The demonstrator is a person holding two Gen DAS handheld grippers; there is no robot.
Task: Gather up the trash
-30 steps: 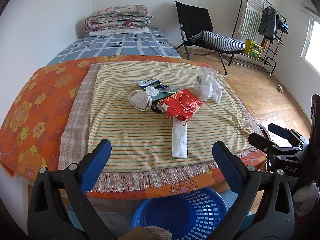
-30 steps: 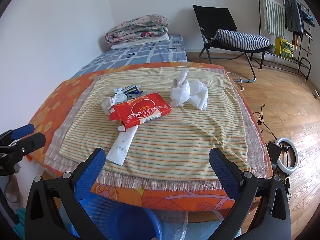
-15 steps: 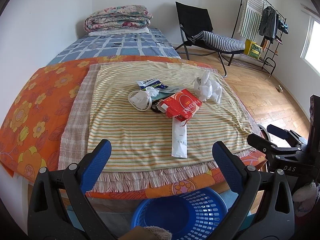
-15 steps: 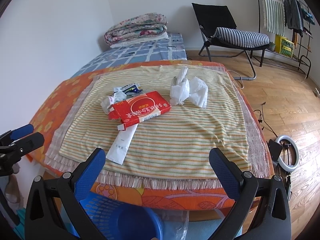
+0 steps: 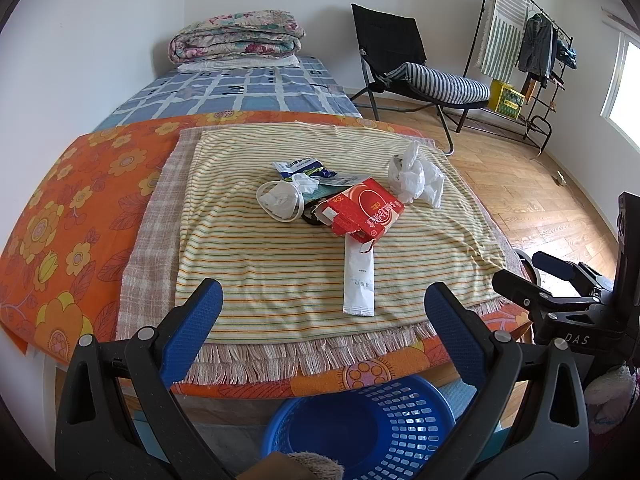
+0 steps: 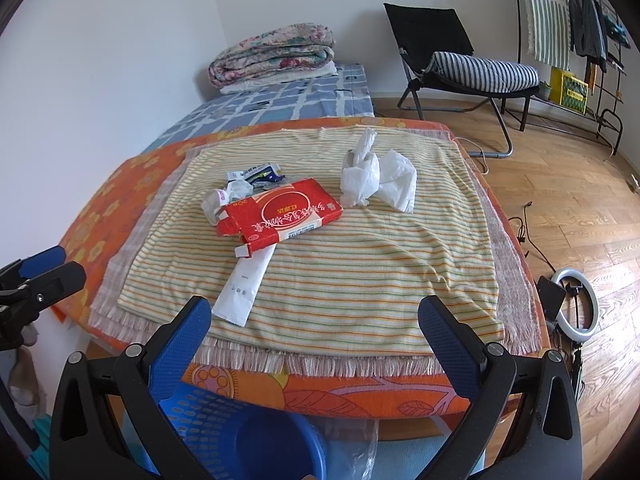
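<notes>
We've got both tools spread wide and holding nothing. The left tool hangs off the near edge of the surface, blue pads wide apart, touching nothing. Same story for the right tool, which sits nearer the right end of that near edge, with its pads just as far apart. Each tool also pokes into the side of the other's view.

The trash sits in a loose pile around the middle of the striped cloth that covers most of the surface. A red box with a torn-open flap lies on top of a long white sachet, which points toward the near edge. Left of the box there's a white wad with a loop around it, and behind that a blue-and-white packet. Crumpled tissue sits toward the right edge, apart from the box.

A blue basket sits on the floor below the near edge, right under the left tool. Beyond the far edge we see a bed with a folded quilt, a black chair and a clothes rack on the wood floor. A ring light lies on the floor off the right edge.

Something dark is tucked under the box's left end; we can't tell what. The basket is cut off by the tool frames in both views.
</notes>
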